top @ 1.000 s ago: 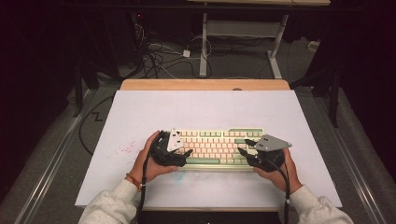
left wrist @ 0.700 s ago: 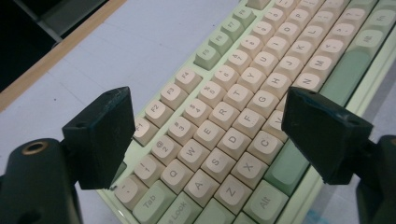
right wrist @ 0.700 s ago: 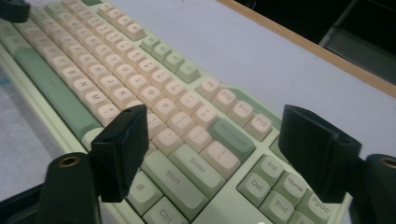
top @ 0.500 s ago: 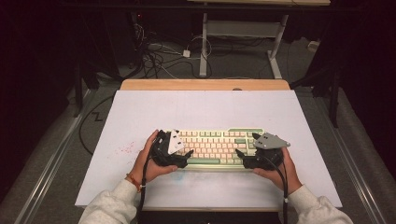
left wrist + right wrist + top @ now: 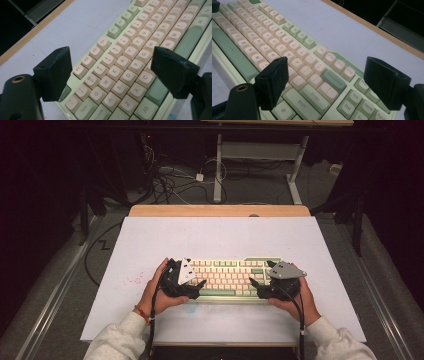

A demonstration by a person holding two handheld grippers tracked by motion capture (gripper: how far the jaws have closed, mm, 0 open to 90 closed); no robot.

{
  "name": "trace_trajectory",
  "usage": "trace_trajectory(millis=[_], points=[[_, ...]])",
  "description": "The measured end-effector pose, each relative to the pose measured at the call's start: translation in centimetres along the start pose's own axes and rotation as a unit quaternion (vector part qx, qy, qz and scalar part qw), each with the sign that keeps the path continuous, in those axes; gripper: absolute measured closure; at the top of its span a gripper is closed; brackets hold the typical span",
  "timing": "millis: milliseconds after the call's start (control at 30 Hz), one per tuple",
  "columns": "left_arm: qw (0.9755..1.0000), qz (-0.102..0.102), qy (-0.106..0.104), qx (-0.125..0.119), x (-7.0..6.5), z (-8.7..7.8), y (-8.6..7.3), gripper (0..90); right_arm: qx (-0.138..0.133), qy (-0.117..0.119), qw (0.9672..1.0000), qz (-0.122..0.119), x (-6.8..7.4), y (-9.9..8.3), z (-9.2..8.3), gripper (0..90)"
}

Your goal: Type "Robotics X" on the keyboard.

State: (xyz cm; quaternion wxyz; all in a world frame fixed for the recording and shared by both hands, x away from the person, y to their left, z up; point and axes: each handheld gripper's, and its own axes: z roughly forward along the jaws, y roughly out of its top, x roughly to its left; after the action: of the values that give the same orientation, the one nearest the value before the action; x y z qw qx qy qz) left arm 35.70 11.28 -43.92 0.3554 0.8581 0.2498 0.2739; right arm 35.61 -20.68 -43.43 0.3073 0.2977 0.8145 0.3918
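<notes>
A pale green keyboard [image 5: 230,275] with cream keys lies flat on the white table top [image 5: 225,235], near its front. My left gripper [image 5: 197,288] hangs over the keyboard's left end [image 5: 125,62], its jaws spread wide above the keys and pressing on nothing. My right gripper [image 5: 255,288] hovers over the right end [image 5: 287,50], near the Enter and Shift keys. Its jaws have just been opening and now stand wide, with only keys beneath the gap. A hand holds each gripper, and the two point inward toward each other.
The white top has a wooden strip [image 5: 220,211] along its far edge. Red specks [image 5: 132,281] mark the surface left of the keyboard. On the floor beyond lie cables [image 5: 170,180] and the legs of a desk frame [image 5: 260,150]. Bare table surface spreads behind the keyboard.
The right gripper's grey plate has shifted slightly inward over the keyboard's end. Both hands stay at the keyboard's ends and the keyboard has not moved.
</notes>
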Motion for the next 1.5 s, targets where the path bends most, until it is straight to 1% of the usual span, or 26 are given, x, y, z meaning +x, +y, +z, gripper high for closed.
trace_trajectory(millis=[33, 100, 133, 167, 233, 300, 533, 700, 1000, 1133, 1333, 1500], points=[[1.0000, 0.005, 0.002, 0.002, 0.0, 0.0, 0.0, 16.1, -0.001, -0.003, 1.0000, -0.001, 0.0, 0.1, 0.0, 20.2], [1.0000, 0.006, 0.005, -0.003, 0.0, -0.1, 0.1, 16.1, -0.004, -0.002, 1.0000, 0.000, -0.1, 0.1, -0.2, 20.3], [0.9999, 0.011, 0.006, -0.002, 0.0, -0.1, 0.1, 16.4, -0.006, -0.002, 1.0000, -0.002, -0.1, 0.2, -0.3, 20.3], [0.9998, 0.016, 0.011, -0.002, -0.1, -0.2, 0.1, 16.8, -0.006, -0.001, 1.0000, 0.000, -0.1, 0.2, -0.4, 20.3], [0.9998, 0.014, 0.008, -0.006, -0.1, -0.2, 0.1, 16.8, -0.007, 0.001, 1.0000, -0.003, 0.0, 0.2, -0.5, 20.3], [0.9997, 0.019, 0.010, -0.007, -0.2, -0.3, 0.2, 16.8, -0.009, -0.003, 0.9999, -0.008, 0.0, 0.2, -0.7, 20.3], [0.9993, 0.032, 0.019, -0.012, -0.4, -1.0, 0.3, 17.6, -0.012, -0.010, 0.9998, -0.008, 0.1, 0.1, -1.5, 20.9], [0.9990, 0.034, 0.025, -0.017, -0.6, -1.6, 0.2, 17.6, -0.018, -0.014, 0.9997, -0.012, 0.2, 0.1, -2.1, 21.0], [0.9988, 0.037, 0.029, -0.017, -0.8, -2.4, -0.3, 17.8, -0.021, -0.017, 0.9996, -0.008, 0.2, 0.1, -2.9, 21.0], [0.9987, 0.038, 0.031, -0.018, -0.8, -2.8, -0.6, 17.8, -0.021, -0.018, 0.9995, -0.013, 0.3, 0.0, -3.2, 21.0], [0.9983, 0.045, 0.033, -0.016, -1.1, -3.0, -1.0, 17.8, -0.025, -0.020, 0.9994, -0.016, 0.4, -0.2, -3.6, 21.0], [0.9979, 0.053, 0.034, -0.014, -1.4, -3.2, -1.2, 17.8, -0.022, -0.023, 0.9993, -0.020, 0.5, -0.4, -3.8, 21.0]])
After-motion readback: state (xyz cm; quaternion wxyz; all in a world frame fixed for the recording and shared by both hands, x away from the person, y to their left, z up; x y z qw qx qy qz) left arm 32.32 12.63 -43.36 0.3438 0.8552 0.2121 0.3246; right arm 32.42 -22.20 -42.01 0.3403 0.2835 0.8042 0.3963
